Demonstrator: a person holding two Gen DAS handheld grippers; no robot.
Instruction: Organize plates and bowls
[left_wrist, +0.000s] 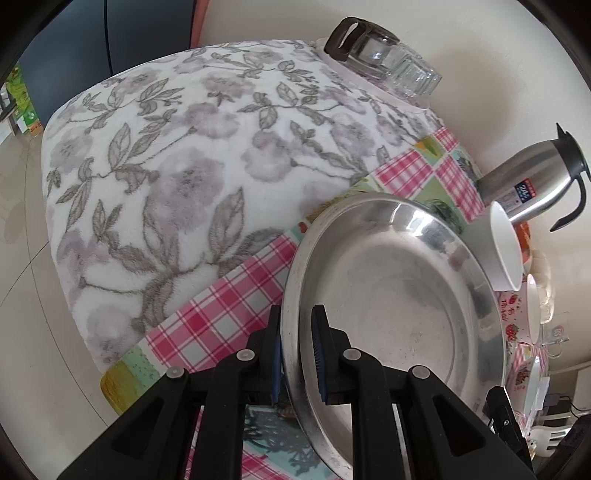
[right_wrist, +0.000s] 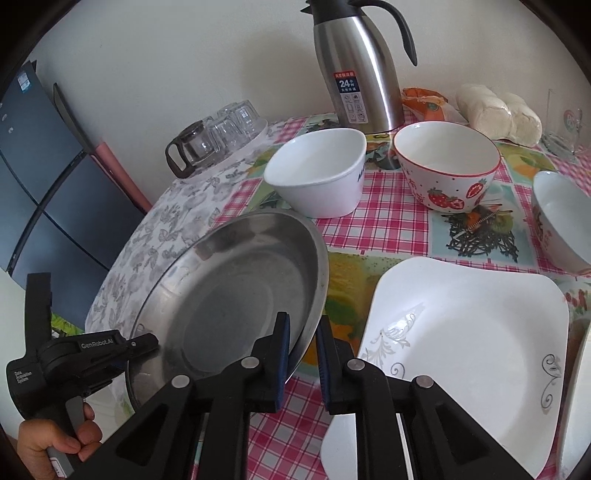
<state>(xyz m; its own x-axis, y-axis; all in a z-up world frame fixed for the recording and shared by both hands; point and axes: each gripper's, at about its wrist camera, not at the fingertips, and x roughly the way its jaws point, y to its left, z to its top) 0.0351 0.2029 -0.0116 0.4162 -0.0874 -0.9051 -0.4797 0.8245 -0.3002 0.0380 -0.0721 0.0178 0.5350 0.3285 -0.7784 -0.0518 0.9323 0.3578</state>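
A round steel plate (left_wrist: 399, 295) is held tilted above the checked tablecloth; it also shows in the right wrist view (right_wrist: 236, 295). My left gripper (left_wrist: 297, 325) is shut on its left rim. My right gripper (right_wrist: 303, 332) straddles the opposite rim with a small gap at the outer finger. A white square plate (right_wrist: 469, 350) lies flat to the right. A white bowl (right_wrist: 317, 173), a strawberry bowl (right_wrist: 447, 170) and another bowl (right_wrist: 561, 221) stand behind.
A steel thermos jug (right_wrist: 362, 62) stands at the back by the wall. A glass pot (right_wrist: 192, 147) and upturned glasses (right_wrist: 236, 118) sit on a floral cloth (left_wrist: 184, 177). Wrapped buns (right_wrist: 498, 114) lie at the back right.
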